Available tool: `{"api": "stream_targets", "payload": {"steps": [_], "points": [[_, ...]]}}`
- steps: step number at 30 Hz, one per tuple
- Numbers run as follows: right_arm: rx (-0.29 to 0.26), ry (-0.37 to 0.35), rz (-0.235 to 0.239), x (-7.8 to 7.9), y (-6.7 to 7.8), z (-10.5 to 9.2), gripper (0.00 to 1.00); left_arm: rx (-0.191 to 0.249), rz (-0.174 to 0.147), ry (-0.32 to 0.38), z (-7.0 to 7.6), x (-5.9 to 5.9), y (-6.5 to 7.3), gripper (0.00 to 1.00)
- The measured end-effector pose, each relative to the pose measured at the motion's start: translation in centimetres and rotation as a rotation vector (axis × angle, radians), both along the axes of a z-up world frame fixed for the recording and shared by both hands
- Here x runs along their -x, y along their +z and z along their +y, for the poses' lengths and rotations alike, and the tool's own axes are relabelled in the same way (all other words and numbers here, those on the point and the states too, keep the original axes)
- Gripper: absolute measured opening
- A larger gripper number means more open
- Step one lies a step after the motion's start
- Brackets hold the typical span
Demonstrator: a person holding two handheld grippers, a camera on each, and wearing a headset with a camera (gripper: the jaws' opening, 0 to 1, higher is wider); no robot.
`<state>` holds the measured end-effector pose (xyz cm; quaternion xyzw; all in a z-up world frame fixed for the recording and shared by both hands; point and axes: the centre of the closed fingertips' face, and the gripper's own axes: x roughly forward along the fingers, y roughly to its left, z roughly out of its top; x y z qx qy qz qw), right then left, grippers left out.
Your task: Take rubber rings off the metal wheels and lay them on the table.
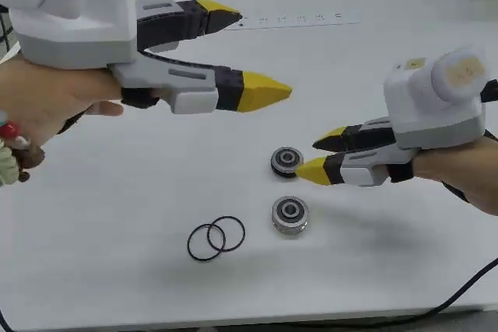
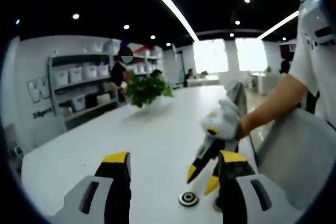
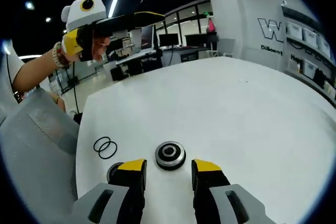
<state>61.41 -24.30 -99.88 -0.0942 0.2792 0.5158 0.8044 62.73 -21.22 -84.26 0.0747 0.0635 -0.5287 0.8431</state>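
The left gripper (image 1: 245, 50) hangs above the table (image 1: 373, 75), jaws spread wide, holding nothing. The right gripper (image 1: 313, 157) sits low, jaws parted and empty, tips just beside the far metal wheel (image 1: 286, 159). The near metal wheel (image 1: 290, 214) stands beside two overlapping rubber rings (image 1: 216, 236), which lie flat on the table.

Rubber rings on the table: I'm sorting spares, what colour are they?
The rubber rings are black, clearest in the head view.

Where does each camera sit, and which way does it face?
Head view: on the headset, looking down at the table; left gripper, right gripper and hands show.
Left gripper view: held high, facing the right gripper; own open jaws below.
Right gripper view: low, facing a metal wheel; own open jaws.
Shared by head and right: two rubber rings.
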Motion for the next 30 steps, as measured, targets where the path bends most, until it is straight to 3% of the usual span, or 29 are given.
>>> {"api": "stream_targets", "payload": {"steps": [1, 4, 11, 15, 19, 26, 30], "points": [[0.0, 0.0, -0.003, 0.0, 0.0, 0.0, 0.32, 0.02, 0.008, 0.008, 0.0, -0.3, -0.1, 0.65], [0.001, -0.001, -0.004, 0.0, 0.0, 0.1, 0.33, 0.004, -0.01, 0.012, -0.2, -1.2, -1.1, 0.56], [0.014, -0.019, 0.01, -0.1, -0.6, -0.4, 0.32, -0.139, 0.023, -0.029, -1.1, -1.1, -6.0, 0.47], [0.01, -0.024, 0.02, 0.0, -0.7, -0.4, 0.31, -0.126, 0.066, -0.029, -1.6, -0.8, -7.8, 0.43], [0.014, -0.018, 0.02, 0.1, -0.7, -0.2, 0.3, -0.148, 0.08, -0.023, -1.8, -0.7, -9.5, 0.41], [0.006, -0.015, 0.02, 0.1, -0.6, 0.0, 0.3, -0.167, 0.095, -0.039, -2.5, -0.7, -11.3, 0.32], [0.001, -0.02, 0.02, 0.0, -0.5, 0.0, 0.29, -0.204, 0.107, -0.052, -3.0, -0.7, -12.8, 0.28]]}}
